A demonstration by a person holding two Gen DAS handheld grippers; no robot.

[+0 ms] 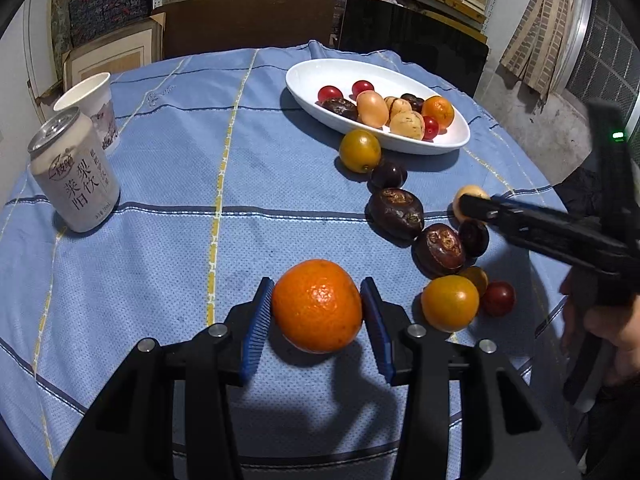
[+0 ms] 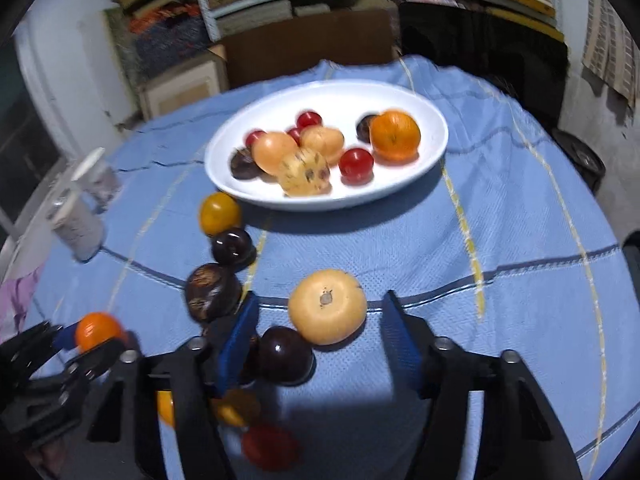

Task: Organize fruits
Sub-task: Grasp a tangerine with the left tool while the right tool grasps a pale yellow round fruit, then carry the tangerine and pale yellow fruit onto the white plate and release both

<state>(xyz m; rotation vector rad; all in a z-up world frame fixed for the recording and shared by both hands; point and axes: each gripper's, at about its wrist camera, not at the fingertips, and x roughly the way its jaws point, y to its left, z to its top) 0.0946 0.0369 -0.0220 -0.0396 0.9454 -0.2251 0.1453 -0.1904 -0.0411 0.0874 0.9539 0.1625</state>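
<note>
My left gripper (image 1: pixel 318 306) has its blue pads against both sides of a large orange (image 1: pixel 317 305) on the blue tablecloth; it also shows in the right wrist view (image 2: pixel 96 330). My right gripper (image 2: pixel 320 320) is open around a pale yellow fruit (image 2: pixel 327 306), with gaps on both sides, and a dark plum (image 2: pixel 285 354) lies by its left finger. A white oval dish (image 1: pixel 312 74) at the back holds several fruits. A line of loose fruits (image 1: pixel 396 208) runs from the dish toward me.
A white drink can (image 1: pixel 74 172) and a paper cup (image 1: pixel 94 106) stand at the left. A yellow-orange fruit (image 1: pixel 450 303) and a small red one (image 1: pixel 498 298) lie right of the orange. Shelves and a dark chair stand behind the table.
</note>
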